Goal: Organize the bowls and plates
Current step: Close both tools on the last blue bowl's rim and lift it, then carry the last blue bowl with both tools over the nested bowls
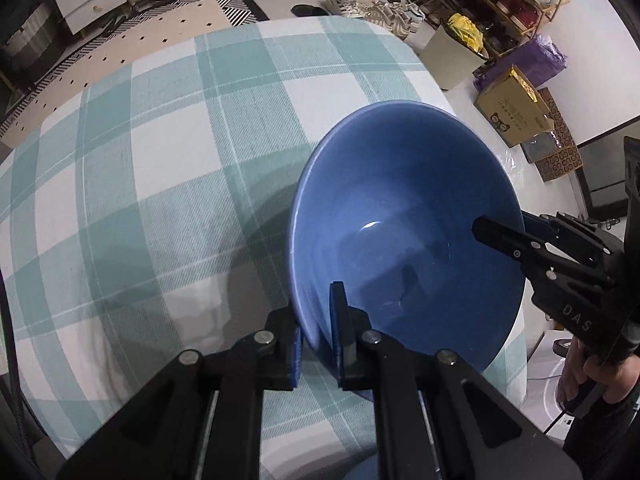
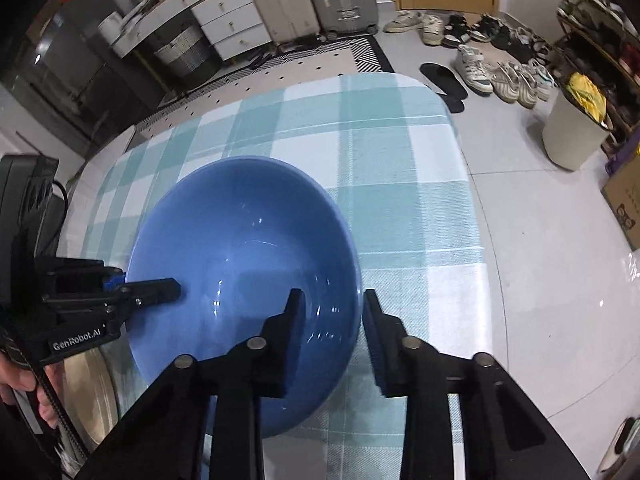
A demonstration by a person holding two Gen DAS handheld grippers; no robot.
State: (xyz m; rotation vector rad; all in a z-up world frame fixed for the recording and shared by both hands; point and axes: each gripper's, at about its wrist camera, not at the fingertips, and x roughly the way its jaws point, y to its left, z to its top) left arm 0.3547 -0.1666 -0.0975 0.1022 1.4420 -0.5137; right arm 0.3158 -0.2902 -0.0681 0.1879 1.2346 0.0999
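A large blue bowl (image 1: 404,220) is held tilted above a table with a teal and white checked cloth (image 1: 168,152). My left gripper (image 1: 318,324) is shut on the bowl's near rim, one finger inside and one outside. In the right wrist view the same bowl (image 2: 240,264) fills the middle. My right gripper (image 2: 332,312) straddles the bowl's right rim with its fingers a little apart from the wall. The right gripper also shows at the bowl's far rim in the left wrist view (image 1: 508,236), and the left gripper shows in the right wrist view (image 2: 160,286).
A pale plate or dish (image 2: 90,392) lies under the bowl's left side. Beyond the table are shoes (image 2: 480,64), a bin (image 2: 572,132), a cardboard box (image 1: 512,116), white drawers (image 2: 236,24) and a patterned rug (image 1: 172,24).
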